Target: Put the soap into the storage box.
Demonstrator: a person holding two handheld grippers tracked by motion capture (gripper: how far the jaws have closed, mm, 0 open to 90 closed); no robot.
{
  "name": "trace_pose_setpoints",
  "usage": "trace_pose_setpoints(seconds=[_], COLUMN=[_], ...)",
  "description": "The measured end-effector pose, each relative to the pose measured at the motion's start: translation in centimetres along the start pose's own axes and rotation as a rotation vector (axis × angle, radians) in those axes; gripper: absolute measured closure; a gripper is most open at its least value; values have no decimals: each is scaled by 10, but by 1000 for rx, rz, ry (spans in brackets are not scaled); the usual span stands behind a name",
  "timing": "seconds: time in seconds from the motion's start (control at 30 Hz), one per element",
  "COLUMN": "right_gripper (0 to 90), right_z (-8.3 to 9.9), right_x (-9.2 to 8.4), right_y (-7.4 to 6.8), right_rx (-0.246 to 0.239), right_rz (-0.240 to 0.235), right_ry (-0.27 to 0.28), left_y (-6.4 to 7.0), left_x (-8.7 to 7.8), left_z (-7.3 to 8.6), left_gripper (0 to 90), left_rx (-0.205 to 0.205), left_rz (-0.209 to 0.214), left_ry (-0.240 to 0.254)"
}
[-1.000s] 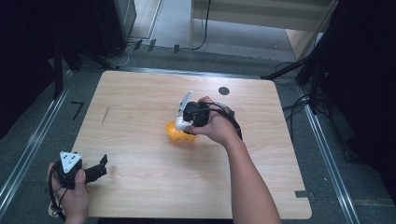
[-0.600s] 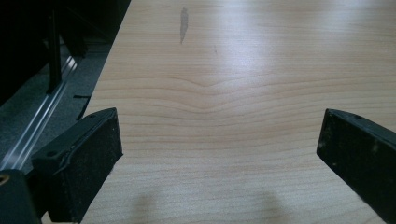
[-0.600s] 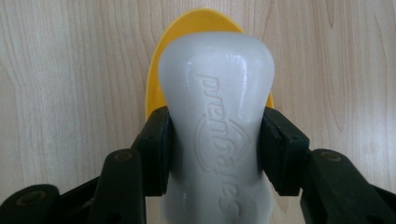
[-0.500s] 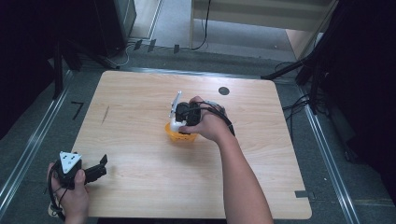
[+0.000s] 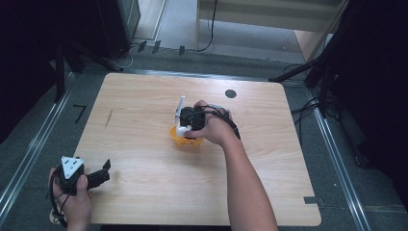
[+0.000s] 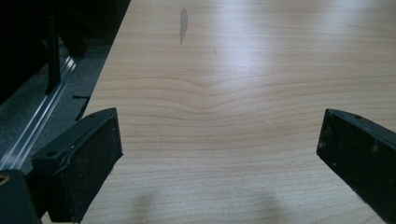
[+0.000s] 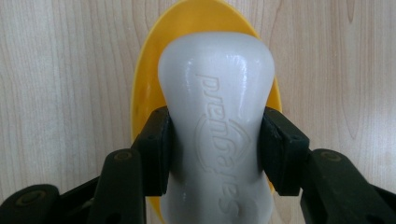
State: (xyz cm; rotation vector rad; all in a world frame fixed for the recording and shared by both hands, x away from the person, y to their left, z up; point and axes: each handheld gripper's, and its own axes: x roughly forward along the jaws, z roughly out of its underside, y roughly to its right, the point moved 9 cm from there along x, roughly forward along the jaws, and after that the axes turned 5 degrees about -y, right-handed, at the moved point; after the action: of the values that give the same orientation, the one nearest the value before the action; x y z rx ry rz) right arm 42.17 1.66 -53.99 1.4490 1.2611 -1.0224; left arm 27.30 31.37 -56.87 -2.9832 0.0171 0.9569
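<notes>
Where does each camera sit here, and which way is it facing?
High view: above the person's side, looking forward and down on the table; both forearms, left gripper and right gripper show.
Left gripper view: rides the left gripper, looking along open jaws across bare wood.
Right gripper view: rides the right gripper, looking down at a white bottle clamped over a yellow bowl.
Shared: high and right gripper views both show the bowl.

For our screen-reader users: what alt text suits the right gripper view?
The right gripper, its two black jaws shut on a white plastic bottle with raised lettering, holds it over a yellow bowl. Pale wooden table lies behind.
</notes>
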Motion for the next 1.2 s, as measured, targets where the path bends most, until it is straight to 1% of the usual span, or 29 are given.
trace_pose_setpoints(seconds=[0.13,0.2,0.33,0.47,0.5,0.6,0.67,0.7,0.73,0.77,0.8,0.83,0.87,0.9,0.93,1.0,1.07,1.2], right_gripper=[512,512,512,511,511,509,508,480,447,429,429,425,427,427,434,435,436,434], right_z=[1,1,2,4,5,5,5,5,4,5,5,4,6,6,7,10,12,16], right_x=[1,3,5,7,8,9,10,9,8,7,7,3,2,2,0,-3,-6,-13], right_y=[0,0,0,2,1,1,2,1,2,3,3,3,3,3,4,4,5,6], right_rx=[2,-10,-4,-11,-5,1,-3,0,1,8,8,16,26,26,16,34,46,62], right_rz=[-3,-5,-10,-5,-14,-12,-5,-4,-2,1,1,-3,-3,-3,-1,-1,-4,-2], right_ry=[-1,1,-8,-13,-21,-28,-25,-26,-10,-8,-8,12,1,1,10,15,31,47], left_y=[0,0,0,0,0,0,0,0,0,0,0,0,0,0,0,0,0,0], left_x=[0,0,0,0,0,0,0,0,0,0,0,0,0,0,0,0,0,1], left_z=[0,0,0,0,0,0,0,0,0,0,0,0,0,0,0,0,0,0], left_gripper=[3,3,3,3,3,3,3,3,3,3,3,3,3,3,3,3,3,3], left_rx=[-1,0,0,0,-1,-1,-3,-5,-5,-6,-6,-5,-5,-6,-6,-6,-5,-3], left_rz=[1,1,0,3,4,4,5,4,5,5,5,6,6,6,6,5,5,1], left_ry=[-1,0,0,-1,0,-1,0,0,-1,-2,-2,-2,-2,-2,-2,-1,-1,2])
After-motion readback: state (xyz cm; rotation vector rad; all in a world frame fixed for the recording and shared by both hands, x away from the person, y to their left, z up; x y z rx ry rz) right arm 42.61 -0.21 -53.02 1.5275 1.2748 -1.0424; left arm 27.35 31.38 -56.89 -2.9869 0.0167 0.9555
